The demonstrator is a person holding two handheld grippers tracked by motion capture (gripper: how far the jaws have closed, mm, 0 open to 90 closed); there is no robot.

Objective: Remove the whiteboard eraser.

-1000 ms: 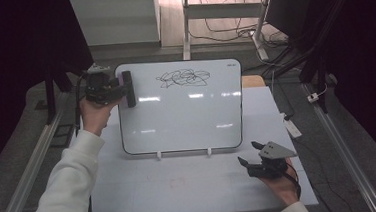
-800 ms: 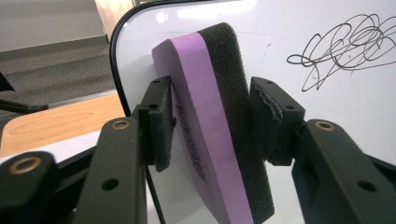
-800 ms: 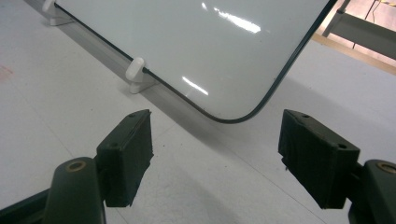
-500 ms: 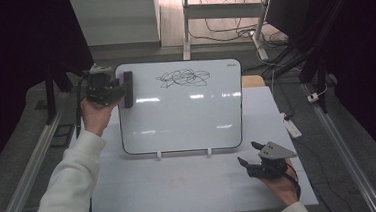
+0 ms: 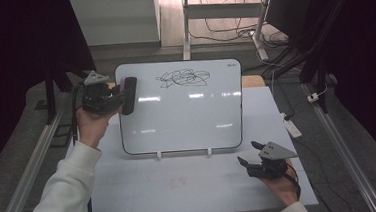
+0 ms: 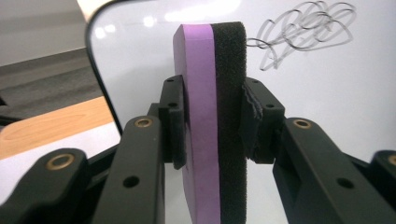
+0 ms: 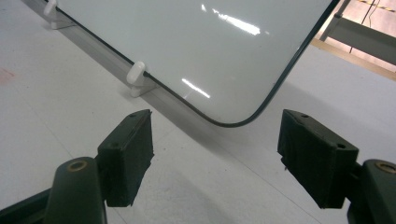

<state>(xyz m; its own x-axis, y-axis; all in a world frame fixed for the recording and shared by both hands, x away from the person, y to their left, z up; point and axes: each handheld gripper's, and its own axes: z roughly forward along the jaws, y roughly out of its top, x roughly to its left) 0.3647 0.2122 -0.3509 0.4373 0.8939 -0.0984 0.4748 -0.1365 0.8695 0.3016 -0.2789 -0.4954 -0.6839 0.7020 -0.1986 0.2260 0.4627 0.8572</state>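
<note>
A whiteboard (image 5: 181, 111) stands tilted on the white table, with a black scribble (image 5: 183, 78) near its top edge. My left gripper (image 5: 123, 96) is shut on a whiteboard eraser (image 5: 129, 95) and holds it at the board's upper left corner. In the left gripper view the eraser (image 6: 212, 126) shows a purple back and black foam between the jaws, the scribble (image 6: 303, 44) beyond it to the right. My right gripper (image 5: 249, 161) stands open above the table near the front right, below the board's lower right corner (image 7: 233, 122).
Two small white feet (image 5: 158, 155) hold the board's lower edge. The table (image 5: 181, 186) has bare room in front of the board. A wooden surface (image 5: 252, 81) lies behind the board at the right. Cables run on the floor beyond.
My left gripper with the eraser has shifted slightly right and down along the board's left edge. The right gripper has stayed in place.
</note>
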